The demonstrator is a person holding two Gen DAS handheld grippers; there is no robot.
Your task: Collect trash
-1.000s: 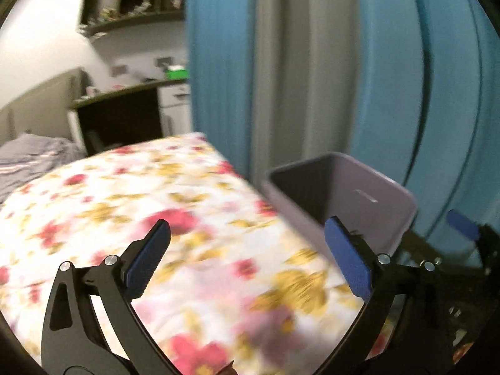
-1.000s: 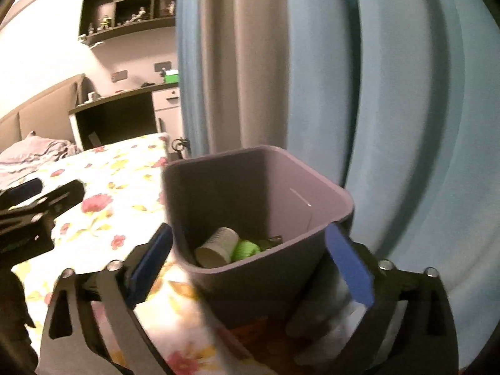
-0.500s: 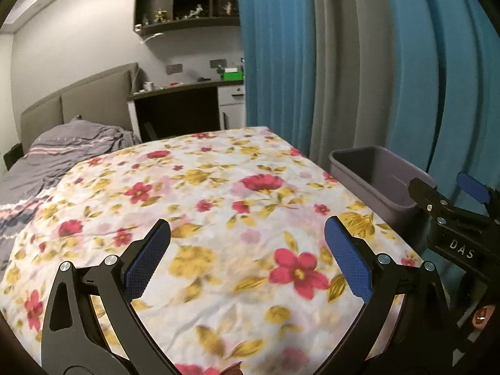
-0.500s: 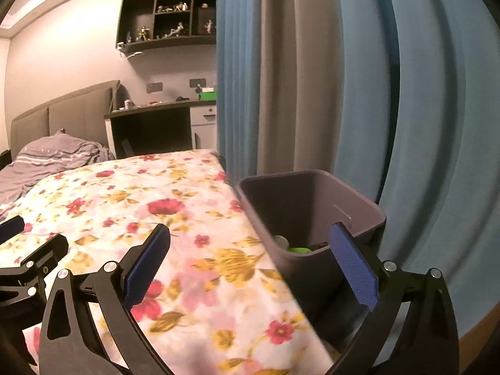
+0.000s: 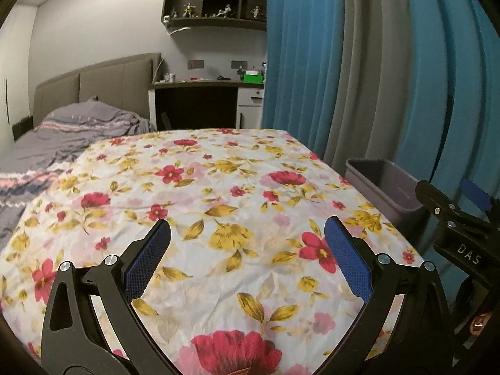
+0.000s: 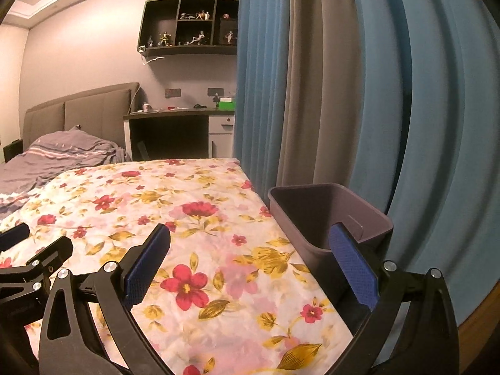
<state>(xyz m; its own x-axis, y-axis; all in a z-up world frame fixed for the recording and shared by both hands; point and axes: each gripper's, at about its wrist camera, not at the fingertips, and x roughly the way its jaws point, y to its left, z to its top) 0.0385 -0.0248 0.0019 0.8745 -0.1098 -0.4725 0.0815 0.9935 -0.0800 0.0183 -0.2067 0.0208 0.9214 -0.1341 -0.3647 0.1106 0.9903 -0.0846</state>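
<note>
A grey plastic trash bin (image 6: pixel 328 215) stands beside the bed's right edge, against the curtains; it also shows in the left wrist view (image 5: pixel 384 184). Its contents are hidden from both views now. My left gripper (image 5: pixel 247 262) is open and empty above the floral bedspread (image 5: pixel 218 206). My right gripper (image 6: pixel 250 262) is open and empty, its right finger (image 6: pixel 353 262) in front of the bin's near rim. The right gripper shows at the right of the left view (image 5: pixel 459 218). No loose trash shows on the bed.
Blue and grey curtains (image 6: pixel 343 78) hang to the right behind the bin. A rumpled grey blanket (image 5: pixel 62 137) lies at the bed's far left. A dark desk (image 5: pixel 200 106) and wall shelves (image 6: pixel 190 28) stand at the back.
Both grippers have pulled back and away from the bin and turned left toward the bed. The bin has shrunk in view and its contents have dropped out of sight. Both stay open.
</note>
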